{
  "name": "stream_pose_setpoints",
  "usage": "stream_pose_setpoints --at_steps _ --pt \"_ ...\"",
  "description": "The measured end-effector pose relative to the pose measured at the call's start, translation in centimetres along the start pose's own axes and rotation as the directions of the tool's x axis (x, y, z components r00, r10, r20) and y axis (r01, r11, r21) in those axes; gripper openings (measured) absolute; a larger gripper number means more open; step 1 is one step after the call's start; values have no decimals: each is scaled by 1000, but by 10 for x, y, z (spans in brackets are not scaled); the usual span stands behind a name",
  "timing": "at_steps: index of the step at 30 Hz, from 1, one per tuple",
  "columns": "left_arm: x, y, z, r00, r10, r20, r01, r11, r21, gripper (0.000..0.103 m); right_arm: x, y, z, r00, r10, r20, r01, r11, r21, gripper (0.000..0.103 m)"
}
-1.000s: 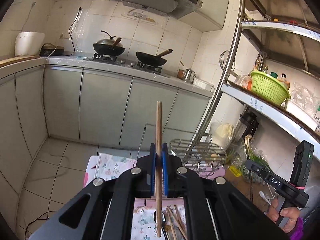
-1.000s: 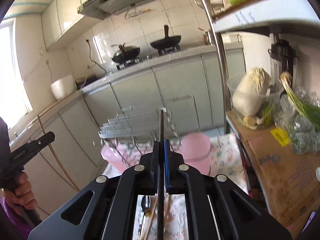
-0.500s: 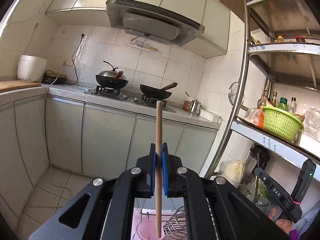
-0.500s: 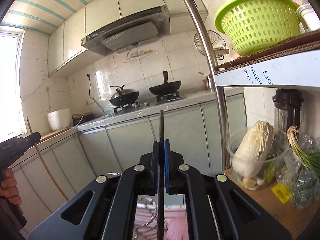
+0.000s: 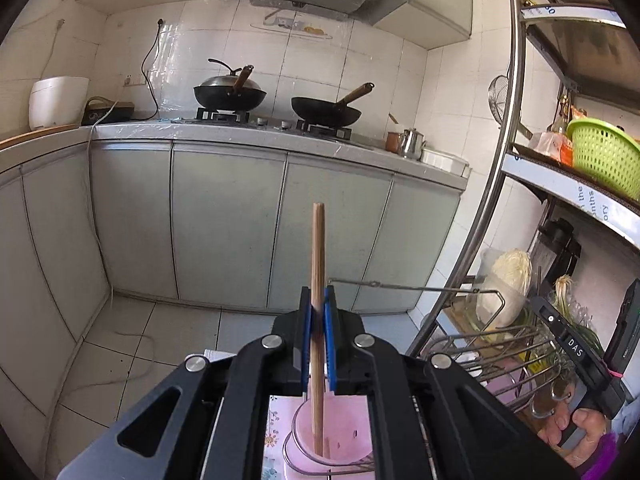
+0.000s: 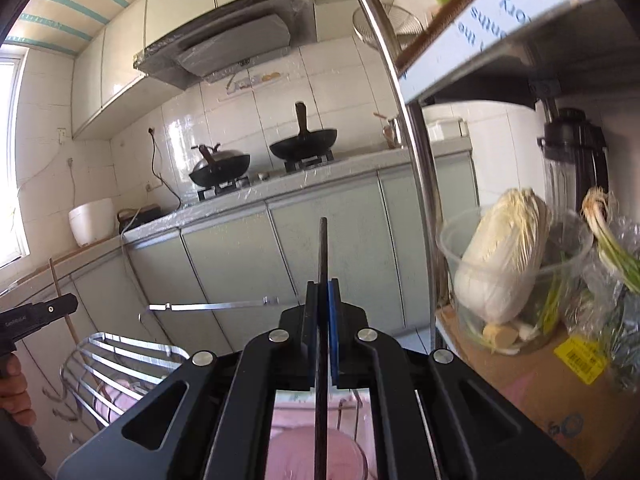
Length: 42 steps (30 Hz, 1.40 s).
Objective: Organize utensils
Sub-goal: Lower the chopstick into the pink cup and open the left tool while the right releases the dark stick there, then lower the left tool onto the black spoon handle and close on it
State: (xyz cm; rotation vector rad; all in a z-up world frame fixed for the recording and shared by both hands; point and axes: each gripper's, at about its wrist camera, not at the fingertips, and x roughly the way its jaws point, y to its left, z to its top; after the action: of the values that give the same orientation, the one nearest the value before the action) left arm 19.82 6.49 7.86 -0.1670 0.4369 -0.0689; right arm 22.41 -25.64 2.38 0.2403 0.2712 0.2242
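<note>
Now each claw pinches one chopstick: left claw (image 5: pixel 318 312) a wooden chopstick (image 5: pixel 318 280), right claw (image 6: pixel 323 308) a dark chopstick (image 6: pixel 322 280).

Two woks (image 5: pixel 230 94) (image 5: pixel 326 110), one wooden chopstick (image 5: pixel 318 280), one dark chopstick (image 6: pixel 322 280), one pink cup (image 5: pixel 340 436)

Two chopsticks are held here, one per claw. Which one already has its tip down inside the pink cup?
The light wooden chopstick in the left claw; its tip is inside the pink cup. The dark chopstick is above it.
</note>
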Motion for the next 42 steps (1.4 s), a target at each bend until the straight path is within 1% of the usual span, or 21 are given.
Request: stream_pose_setpoints --at_steps 6,9,12,13,14,15,17,18,19,26,33,42 --pt "16 0 -22 996 -2 -89 1 1000 -5 5 -2 6 -20 994 -14 -110 11 1000 -22 5" --pt "20 -2 -32 994 35 -106 -34 999 8 6 -5 8 -24 989 -25 -143 21 999 -28 5" --pt "22 -4 -39 990 59 -127 -58 998 8 10 -6 10 -28 982 -41 -185 34 999 -39 5" --pt "22 -4 -41 989 61 -134 -61 998 3 15 -6 11 -28 979 -46 -198 38 998 -44 5" --pt "21 -4 -43 988 64 -138 -65 998 0 23 -6 12 -30 976 -52 -214 42 998 -53 5" --pt "19 -4 -46 988 67 -139 -68 998 -2 26 -6 12 -30 973 -57 -225 44 997 -59 7" --pt "16 -7 -48 987 77 -142 -77 997 7 26 -8 13 -31 967 -60 -246 45 997 -65 20" --pt "15 -8 -49 986 83 -143 -82 997 16 26 -10 14 -31 966 -60 -251 45 997 -66 33" --pt "12 -10 -50 986 92 -141 -89 996 27 26 -13 14 -31 966 -60 -251 44 997 -66 42" --pt "-11 -19 -56 987 121 -109 -116 992 55 26 -33 22 -33 965 -70 -252 49 995 -90 43" --pt "-37 -25 -64 988 138 -75 -132 988 78 26 -57 28 -40 966 -72 -249 53 995 -85 43" --pt "-69 -29 -74 990 133 -46 -128 987 92 26 -85 38 -51 965 -60 -254 39 996 -84 43"
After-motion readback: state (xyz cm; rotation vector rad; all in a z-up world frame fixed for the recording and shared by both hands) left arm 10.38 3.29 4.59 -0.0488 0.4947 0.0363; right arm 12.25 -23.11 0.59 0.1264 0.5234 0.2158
